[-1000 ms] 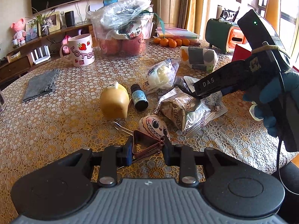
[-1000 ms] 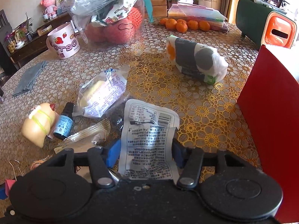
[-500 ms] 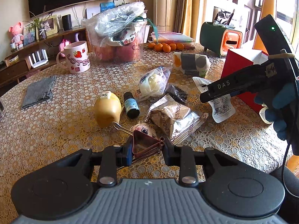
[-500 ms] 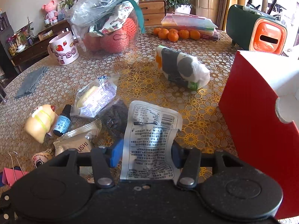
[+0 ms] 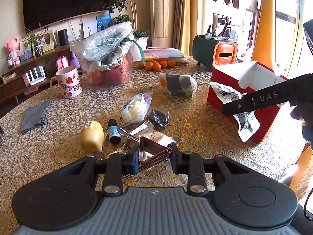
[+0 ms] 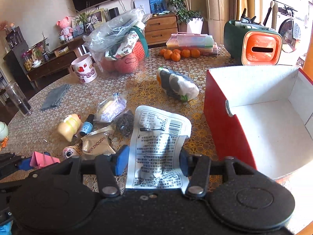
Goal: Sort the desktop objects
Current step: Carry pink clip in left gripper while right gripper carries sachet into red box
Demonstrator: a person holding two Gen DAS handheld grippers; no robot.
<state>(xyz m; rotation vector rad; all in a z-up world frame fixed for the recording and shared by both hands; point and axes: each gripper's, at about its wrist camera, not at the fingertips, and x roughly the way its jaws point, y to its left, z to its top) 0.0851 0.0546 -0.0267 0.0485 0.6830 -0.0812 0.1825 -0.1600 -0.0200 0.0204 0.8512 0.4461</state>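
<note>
My left gripper (image 5: 154, 156) is shut on a pink binder clip (image 5: 152, 152) and holds it above the table. The clip also shows in the right wrist view (image 6: 42, 159). My right gripper (image 6: 152, 160) is shut on a white printed sachet (image 6: 160, 146) and holds it in the air beside the open red box (image 6: 225, 121). From the left wrist view the sachet (image 5: 227, 94) hangs in front of the red box (image 5: 260, 117). On the table lie a yellow squishy toy (image 5: 92, 137), a small blue-label bottle (image 5: 114, 133), a brown snack packet (image 6: 95, 145) and a clear bag with a white bun (image 5: 137, 107).
A Lotso mug (image 5: 68, 84), a grey cloth (image 5: 35, 115), a big plastic bag of goods (image 5: 105, 58), oranges (image 5: 156, 65), a wrapped tissue pack (image 5: 178, 84) and a green-orange organiser (image 5: 215, 52) stand farther back. A clear glass (image 6: 18, 101) stands at the left edge.
My right gripper has lifted the sachet and carried it right, up beside the red box. My left gripper has risen with the binder clip in it.
</note>
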